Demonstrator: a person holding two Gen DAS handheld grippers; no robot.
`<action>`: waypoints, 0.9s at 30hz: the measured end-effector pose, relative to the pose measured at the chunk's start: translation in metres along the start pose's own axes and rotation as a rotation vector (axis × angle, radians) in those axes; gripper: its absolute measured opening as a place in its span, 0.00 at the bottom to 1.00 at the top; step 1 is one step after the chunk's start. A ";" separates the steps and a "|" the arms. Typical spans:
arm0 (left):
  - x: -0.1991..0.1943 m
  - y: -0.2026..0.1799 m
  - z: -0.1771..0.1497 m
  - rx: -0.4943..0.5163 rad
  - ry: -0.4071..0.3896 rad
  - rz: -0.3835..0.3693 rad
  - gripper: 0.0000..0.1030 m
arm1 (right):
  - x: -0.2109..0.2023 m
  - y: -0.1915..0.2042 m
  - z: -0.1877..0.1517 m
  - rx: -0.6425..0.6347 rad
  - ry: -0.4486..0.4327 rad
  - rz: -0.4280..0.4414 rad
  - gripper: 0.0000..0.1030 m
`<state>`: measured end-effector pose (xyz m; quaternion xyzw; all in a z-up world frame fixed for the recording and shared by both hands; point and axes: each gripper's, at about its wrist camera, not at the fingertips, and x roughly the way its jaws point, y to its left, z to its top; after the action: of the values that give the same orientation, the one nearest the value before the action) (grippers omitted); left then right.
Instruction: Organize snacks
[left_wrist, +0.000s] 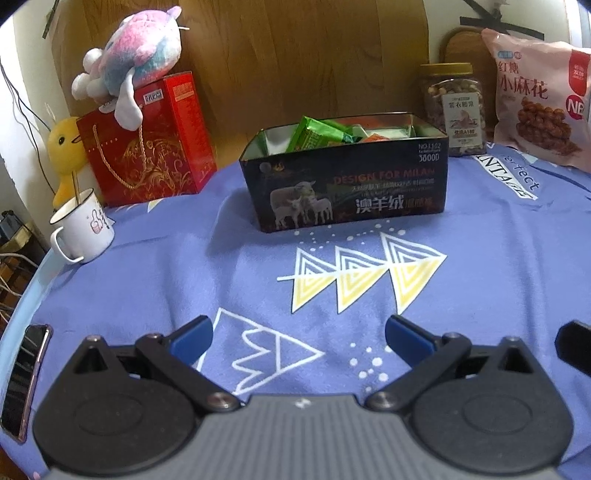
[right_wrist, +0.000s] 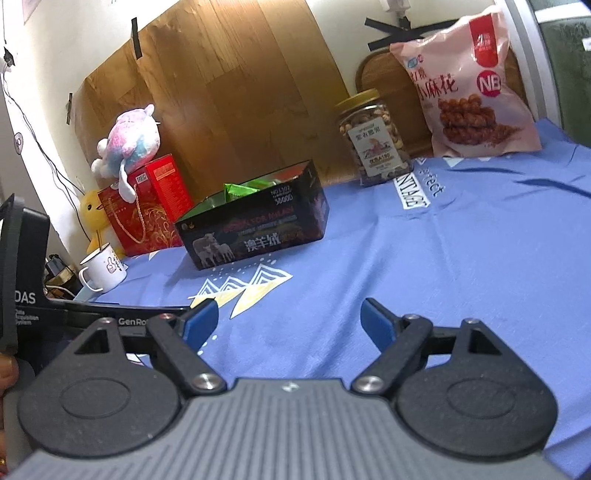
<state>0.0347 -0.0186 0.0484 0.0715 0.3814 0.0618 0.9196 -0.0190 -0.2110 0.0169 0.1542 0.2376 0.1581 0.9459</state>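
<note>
A dark open box with a sheep picture (left_wrist: 347, 192) stands on the blue cloth and holds green snack packets (left_wrist: 317, 134) and something orange. It also shows in the right wrist view (right_wrist: 258, 230). A clear nut jar with a gold lid (left_wrist: 452, 107) (right_wrist: 373, 136) and a pink bag of fried twists (left_wrist: 535, 99) (right_wrist: 469, 85) stand at the back right. My left gripper (left_wrist: 299, 339) is open and empty, low over the cloth in front of the box. My right gripper (right_wrist: 290, 325) is open and empty, to the right of the left one.
A red gift box (left_wrist: 147, 144) with a pink plush toy (left_wrist: 133, 62) on top stands back left, beside a yellow duck toy (left_wrist: 66, 151). A white mug (left_wrist: 81, 229) sits near the left table edge. A phone (left_wrist: 26, 376) lies at the front left edge. A wooden board (left_wrist: 295, 55) leans behind.
</note>
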 end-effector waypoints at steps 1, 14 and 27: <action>0.001 0.000 0.000 0.001 0.004 -0.001 1.00 | 0.001 0.000 0.000 -0.003 0.002 0.001 0.84; 0.003 -0.006 -0.003 0.003 0.029 -0.012 1.00 | -0.001 -0.002 -0.002 0.014 -0.006 0.013 0.84; 0.005 -0.005 -0.004 -0.001 0.045 -0.026 1.00 | -0.001 -0.001 -0.001 0.018 -0.020 0.024 0.84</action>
<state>0.0363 -0.0227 0.0412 0.0647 0.4030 0.0518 0.9114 -0.0208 -0.2117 0.0161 0.1672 0.2276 0.1658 0.9449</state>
